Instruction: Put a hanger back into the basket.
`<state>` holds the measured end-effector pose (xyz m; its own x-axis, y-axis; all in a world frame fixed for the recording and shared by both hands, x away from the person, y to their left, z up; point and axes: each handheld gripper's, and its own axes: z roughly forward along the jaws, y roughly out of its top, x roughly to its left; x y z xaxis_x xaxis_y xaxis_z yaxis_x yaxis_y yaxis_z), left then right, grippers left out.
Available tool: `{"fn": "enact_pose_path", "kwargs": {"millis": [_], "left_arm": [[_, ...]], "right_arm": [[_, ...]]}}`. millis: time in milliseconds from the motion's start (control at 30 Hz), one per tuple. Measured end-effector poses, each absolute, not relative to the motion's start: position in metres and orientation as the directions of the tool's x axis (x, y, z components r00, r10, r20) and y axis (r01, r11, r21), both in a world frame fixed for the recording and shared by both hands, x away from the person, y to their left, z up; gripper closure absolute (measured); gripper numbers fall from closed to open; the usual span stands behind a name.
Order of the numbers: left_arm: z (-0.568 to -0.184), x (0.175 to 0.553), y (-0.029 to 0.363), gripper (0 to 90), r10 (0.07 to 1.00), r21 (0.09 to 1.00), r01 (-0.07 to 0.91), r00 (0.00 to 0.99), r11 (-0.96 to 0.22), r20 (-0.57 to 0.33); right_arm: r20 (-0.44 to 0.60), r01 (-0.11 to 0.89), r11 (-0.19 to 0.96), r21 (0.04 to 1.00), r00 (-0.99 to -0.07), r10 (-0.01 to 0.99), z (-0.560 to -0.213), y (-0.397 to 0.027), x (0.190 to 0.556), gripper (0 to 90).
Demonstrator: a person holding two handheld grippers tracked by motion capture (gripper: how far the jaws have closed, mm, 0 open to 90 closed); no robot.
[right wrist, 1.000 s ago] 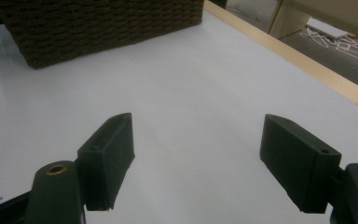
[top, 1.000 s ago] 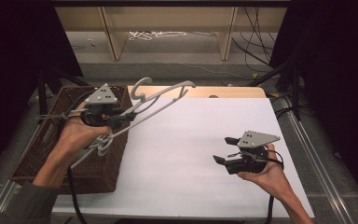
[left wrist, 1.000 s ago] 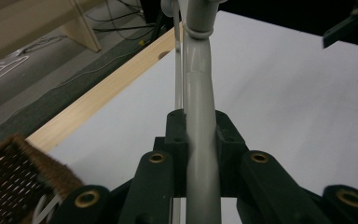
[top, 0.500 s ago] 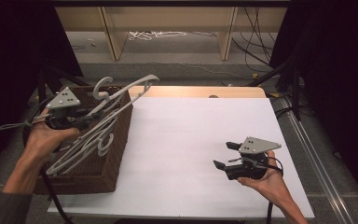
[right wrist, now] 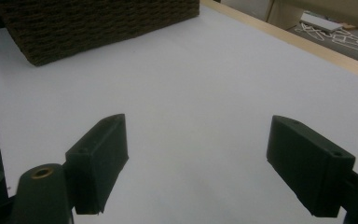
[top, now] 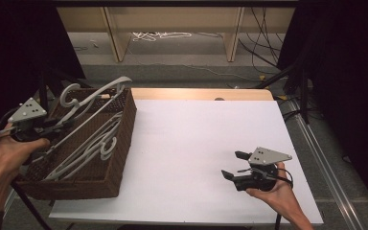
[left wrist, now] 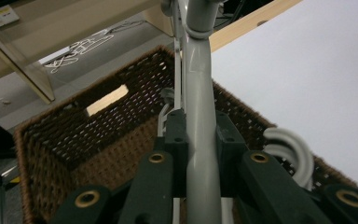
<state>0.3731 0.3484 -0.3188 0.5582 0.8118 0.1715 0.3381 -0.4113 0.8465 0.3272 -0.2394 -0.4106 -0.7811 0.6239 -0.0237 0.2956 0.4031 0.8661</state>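
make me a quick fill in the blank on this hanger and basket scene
1. The left tongs are shut on a grey plastic ____.
2. The brown woven wicker basket sits at the table's ____ side in the high view.
3. The right tongs stand ____ over the white tabletop, holding nothing.

Missing words: hanger; left; open

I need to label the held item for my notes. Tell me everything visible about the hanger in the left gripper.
The hanger is light grey, smooth, plastic by its look, with a curved hook at its far end. It slants over the wicker basket, hook end raised past the far rim. The left gripper is shut on one of its arms, the pads pressing both sides. Other grey hangers lie in the basket below; whether it touches them is unclear.
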Motion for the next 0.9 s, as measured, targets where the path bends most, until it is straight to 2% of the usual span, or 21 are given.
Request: {"fn": "enact_pose_path", "kwargs": {"millis": [367, 533, 600, 667, 767, 900], "left_arm": [[-0.341, 0.375, 0.361, 79.2, 0.81, 0.818, 0.368, 0.555, -0.442, 0.189], [-0.344, 0.382, 0.364, 79.2, 0.766, 0.744, 0.39, 0.592, -0.542, 0.248], [-0.35, 0.385, 0.359, 79.2, 0.78, 0.755, 0.398, 0.58, -0.521, 0.233], [-0.353, 0.387, 0.354, 79.1, 0.763, 0.701, 0.424, 0.587, -0.574, 0.27], [-0.359, 0.391, 0.347, 79.0, 0.744, 0.676, 0.426, 0.608, -0.601, 0.277], [-0.368, 0.398, 0.342, 79.1, 0.754, 0.678, 0.447, 0.608, -0.584, 0.248]], "right_arm": [[-0.019, 0.301, 0.405, 0.863, -0.782, 0.623, -0.417, -0.241, 0.323, 21.5], [-0.019, 0.3, 0.405, 0.864, -0.784, 0.62, -0.418, -0.241, 0.323, 21.6], [-0.017, 0.302, 0.409, 0.861, -0.787, 0.617, -0.418, -0.241, 0.323, 21.6], [-0.017, 0.302, 0.407, 0.862, -0.785, 0.619, -0.418, -0.242, 0.323, 21.6], [-0.009, 0.311, 0.408, 0.858, -0.786, 0.619, -0.419, -0.242, 0.323, 21.6], [-0.006, 0.313, 0.409, 0.857, -0.788, 0.615, -0.42, -0.241, 0.323, 21.6]]}}
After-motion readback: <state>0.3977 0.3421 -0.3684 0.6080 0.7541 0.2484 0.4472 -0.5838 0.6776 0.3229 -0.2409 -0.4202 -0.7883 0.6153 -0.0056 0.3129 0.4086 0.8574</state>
